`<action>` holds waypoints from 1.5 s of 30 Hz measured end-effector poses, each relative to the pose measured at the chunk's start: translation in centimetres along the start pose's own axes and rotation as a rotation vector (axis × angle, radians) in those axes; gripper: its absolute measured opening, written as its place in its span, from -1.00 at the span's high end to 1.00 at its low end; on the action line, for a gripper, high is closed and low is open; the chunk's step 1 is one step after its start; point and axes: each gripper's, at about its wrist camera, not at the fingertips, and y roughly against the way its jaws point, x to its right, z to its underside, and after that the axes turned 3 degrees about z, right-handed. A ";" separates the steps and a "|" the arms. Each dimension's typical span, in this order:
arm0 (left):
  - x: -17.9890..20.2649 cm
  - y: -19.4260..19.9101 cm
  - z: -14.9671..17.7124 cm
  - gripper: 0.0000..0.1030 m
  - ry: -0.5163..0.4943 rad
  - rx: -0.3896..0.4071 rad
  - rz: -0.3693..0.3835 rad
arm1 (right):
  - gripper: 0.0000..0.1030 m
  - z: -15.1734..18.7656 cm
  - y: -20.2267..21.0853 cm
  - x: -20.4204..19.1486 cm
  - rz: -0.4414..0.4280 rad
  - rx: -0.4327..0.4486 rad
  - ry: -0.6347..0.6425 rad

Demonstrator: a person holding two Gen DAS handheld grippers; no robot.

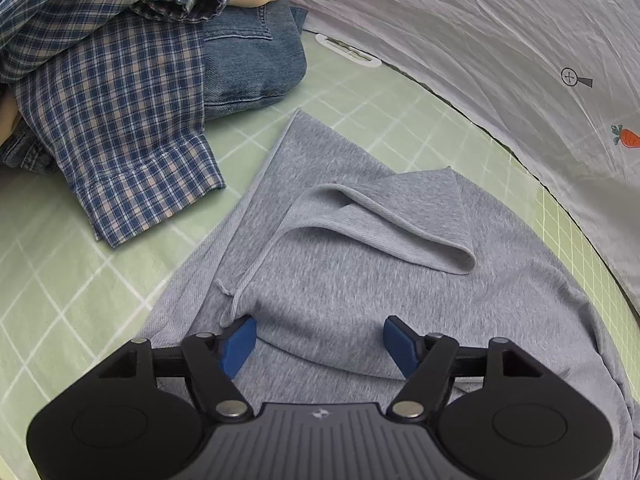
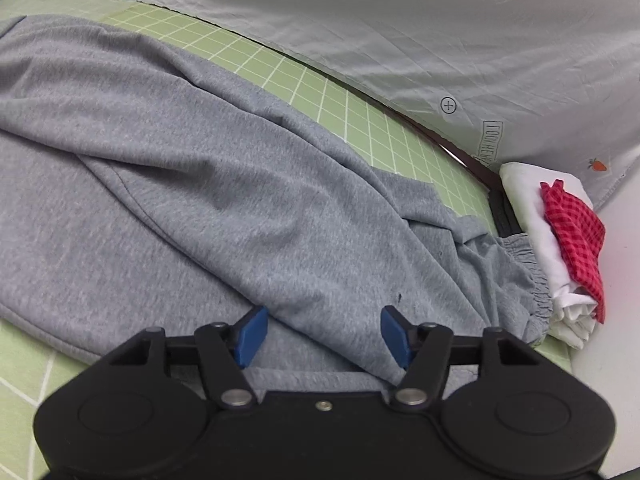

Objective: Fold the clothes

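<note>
A grey knit garment (image 1: 340, 264) lies spread on a green checked sheet (image 1: 80, 280). In the left wrist view one corner (image 1: 420, 216) is folded back on itself. My left gripper (image 1: 320, 340) is open and empty, low over a fold of the grey cloth. In the right wrist view the same grey garment (image 2: 200, 184) lies rumpled, with an elastic gathered band (image 2: 524, 276) at the right. My right gripper (image 2: 324, 336) is open and empty just above the cloth, its blue pads (image 2: 252, 336) on either side of a ridge.
A blue plaid shirt (image 1: 112, 96) and folded jeans (image 1: 252, 60) are piled at the far left. A pale grey printed quilt (image 1: 500, 40) runs along the far side. A folded white cloth (image 2: 536, 232) with a red checked cloth (image 2: 576, 232) on it lies at the right.
</note>
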 end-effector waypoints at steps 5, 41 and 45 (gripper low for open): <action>0.2 0.0 0.2 -0.40 -0.015 0.014 -0.009 | -0.27 -0.5 -0.5 0.7 -0.073 -0.018 -0.139; -4.3 5.4 1.6 0.70 -0.072 0.084 -0.267 | 0.55 1.5 3.3 2.2 -0.237 -0.035 -0.244; -3.8 6.6 0.6 0.45 -0.091 0.131 -0.238 | 0.09 0.3 4.1 3.0 -0.206 0.022 -0.257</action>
